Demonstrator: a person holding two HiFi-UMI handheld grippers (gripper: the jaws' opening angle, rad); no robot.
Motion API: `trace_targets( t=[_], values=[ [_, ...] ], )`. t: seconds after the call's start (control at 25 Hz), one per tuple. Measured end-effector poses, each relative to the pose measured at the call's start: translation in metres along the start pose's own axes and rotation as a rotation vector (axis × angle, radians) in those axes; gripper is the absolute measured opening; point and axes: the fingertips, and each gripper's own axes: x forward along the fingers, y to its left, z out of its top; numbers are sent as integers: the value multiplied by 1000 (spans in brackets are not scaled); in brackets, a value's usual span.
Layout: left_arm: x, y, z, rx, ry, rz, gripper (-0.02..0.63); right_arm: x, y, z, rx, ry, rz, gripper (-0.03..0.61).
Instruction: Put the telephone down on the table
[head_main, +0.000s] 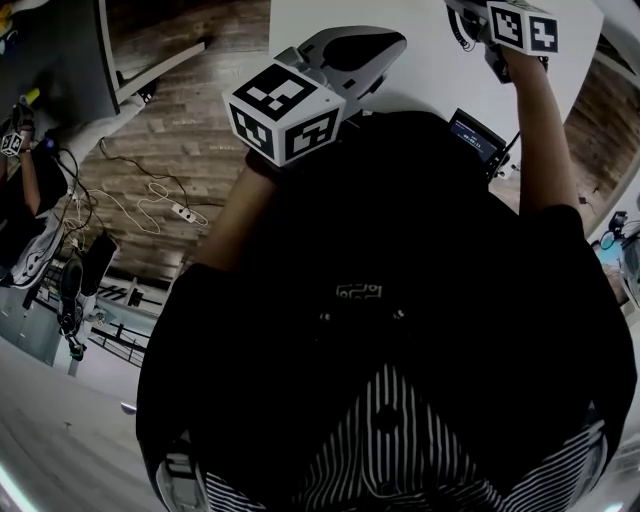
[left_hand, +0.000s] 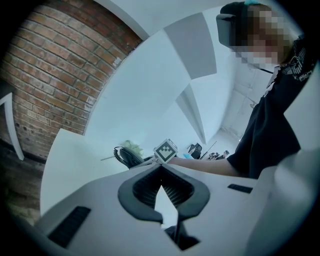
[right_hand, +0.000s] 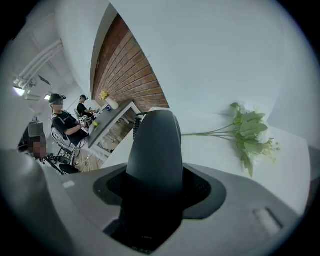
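Telephone held in the air over the white table

The right hand-held gripper (right_hand: 155, 172) was clamped on the black telephone (right_hand: 155, 142), close to the left edge of the table (right_hand: 210, 150). Green flowers (right_hand: 250, 137) lay well apart, with bare surface between. The left hand-held gripper (left_hand: 161, 167) had its jaws together, empty.

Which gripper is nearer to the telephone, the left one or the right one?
Right. The right gripper holds the telephone between its jaws. The left gripper is apart from it, off to its left, shut and empty.
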Motion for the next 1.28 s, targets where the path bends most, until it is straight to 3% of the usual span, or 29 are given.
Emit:
trace_targets(
  t=[0.48,0.88,1.08,1.28],
  values=[
    [-5,-3,-10,-13,0,17,9,36,-19,-31,22,62,-39,281],
    [-8,-15,-8,-12,-7,42,8,38,-20,-37,-25,79,-58,281],
    [-14,5,-12,-25,-14,50,9,66,-18,-36,-20,104,-57,281],
    [-10,-19,-9,-25,-24,57,8,51,-32,-47,5,102,-89,281]
  ],
)
